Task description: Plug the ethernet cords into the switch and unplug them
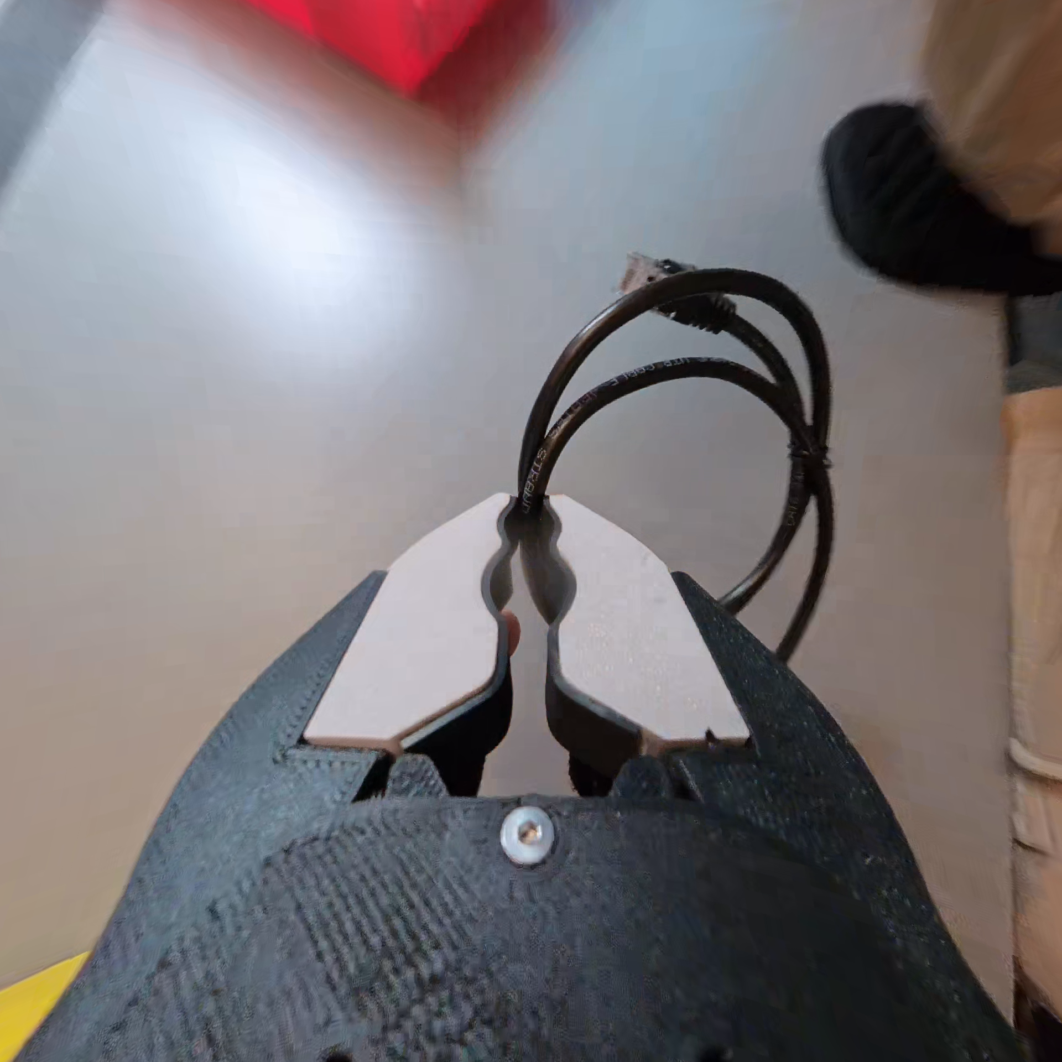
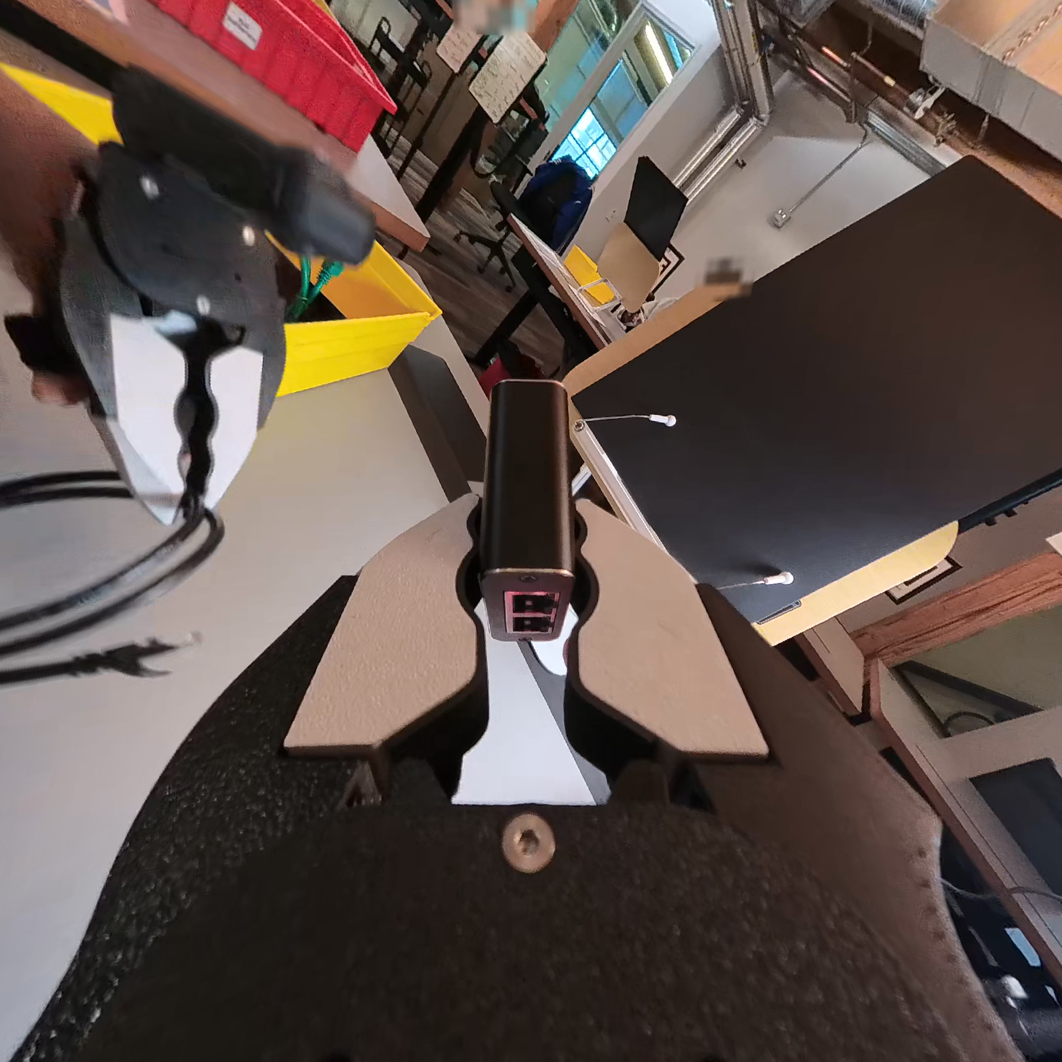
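Note:
My left gripper (image 1: 531, 508) is shut on a bundled black ethernet cord (image 1: 684, 287). The cord loops up and to the right, is tied at one side, and ends in a clear plug (image 1: 643, 273) hanging free. My right gripper (image 2: 527, 520) is shut on a small black switch (image 2: 526, 460), held lengthwise between the fingers. Its end with two ports (image 2: 531, 612) faces the camera, and both ports look empty. In the right wrist view the left gripper (image 2: 192, 506) hangs at the left with the cord (image 2: 115, 574) and a loose plug (image 2: 187, 639) below it, apart from the switch.
A yellow bin (image 2: 356, 339) and a red bin (image 2: 276, 52) stand behind the left gripper on the pale table (image 2: 322, 460). A black panel (image 2: 833, 373) lies to the right of the switch. In the left wrist view a person's dark shoe (image 1: 896, 201) and trouser leg (image 1: 1034, 517) are at the right. The gap from one gripper's tips to the other's is roughly 20 cm. The black panel (image 2: 833, 373) sits 40 cm or so from the ends of my right fingers.

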A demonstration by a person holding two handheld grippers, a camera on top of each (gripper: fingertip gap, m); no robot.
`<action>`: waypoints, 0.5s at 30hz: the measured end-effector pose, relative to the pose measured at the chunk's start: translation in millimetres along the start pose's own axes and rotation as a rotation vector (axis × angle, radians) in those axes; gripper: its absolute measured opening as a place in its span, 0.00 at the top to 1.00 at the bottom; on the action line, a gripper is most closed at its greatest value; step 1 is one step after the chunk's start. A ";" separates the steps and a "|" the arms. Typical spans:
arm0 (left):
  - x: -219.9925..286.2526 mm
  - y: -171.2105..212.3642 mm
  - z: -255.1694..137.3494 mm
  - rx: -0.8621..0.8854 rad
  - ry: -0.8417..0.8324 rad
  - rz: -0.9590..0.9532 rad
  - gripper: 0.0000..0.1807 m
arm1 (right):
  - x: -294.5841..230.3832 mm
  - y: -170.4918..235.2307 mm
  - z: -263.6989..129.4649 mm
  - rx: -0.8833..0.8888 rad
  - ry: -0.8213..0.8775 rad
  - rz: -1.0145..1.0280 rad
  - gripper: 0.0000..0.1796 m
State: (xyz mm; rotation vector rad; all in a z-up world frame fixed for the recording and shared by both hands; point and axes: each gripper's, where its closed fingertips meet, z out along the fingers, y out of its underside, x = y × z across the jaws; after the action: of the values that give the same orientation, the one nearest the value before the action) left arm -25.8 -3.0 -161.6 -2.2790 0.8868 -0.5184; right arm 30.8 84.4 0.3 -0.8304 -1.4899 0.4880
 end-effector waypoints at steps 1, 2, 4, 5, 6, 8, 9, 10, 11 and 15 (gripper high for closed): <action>-7.8 8.7 8.8 -0.042 -0.032 -0.030 0.96 | 1.1 1.1 -0.7 -0.005 0.001 -0.002 0.86; -17.1 14.5 12.9 -0.068 -0.074 -0.064 0.96 | 2.4 1.9 -1.4 -0.008 0.002 -0.002 0.86; -33.4 16.8 10.4 -0.059 -0.140 -0.140 0.96 | 4.7 2.8 -2.5 -0.005 0.002 0.008 0.86; -41.1 18.3 6.1 -0.056 -0.173 -0.158 0.96 | 5.3 3.3 -2.5 -0.003 0.001 0.016 0.86; -48.1 21.6 1.0 -0.066 -0.209 -0.155 0.95 | 5.4 4.1 -2.2 -0.001 -0.002 0.023 0.86; -54.7 25.8 -8.1 -0.081 -0.248 -0.121 0.92 | 4.2 6.2 -0.4 -0.004 -0.007 0.031 0.86; -55.9 26.0 -12.3 -0.084 -0.259 -0.105 0.91 | 3.1 7.3 0.7 -0.009 -0.010 0.030 0.86; -56.2 25.0 -16.4 -0.085 -0.269 -0.082 0.90 | 1.9 8.3 1.9 -0.014 -0.012 0.027 0.86; -55.9 23.8 -20.5 -0.087 -0.282 -0.049 0.89 | 0.7 9.0 3.0 -0.017 -0.014 0.025 0.86; -54.2 22.2 -38.3 -0.127 -0.349 0.071 0.87 | -2.4 10.4 5.3 -0.025 -0.024 0.022 0.86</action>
State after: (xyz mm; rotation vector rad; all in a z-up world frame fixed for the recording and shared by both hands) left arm -94.8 6.7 -155.9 -2.3434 0.8384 -0.0285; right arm 27.6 90.4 -9.5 -0.8641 -1.5124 0.4985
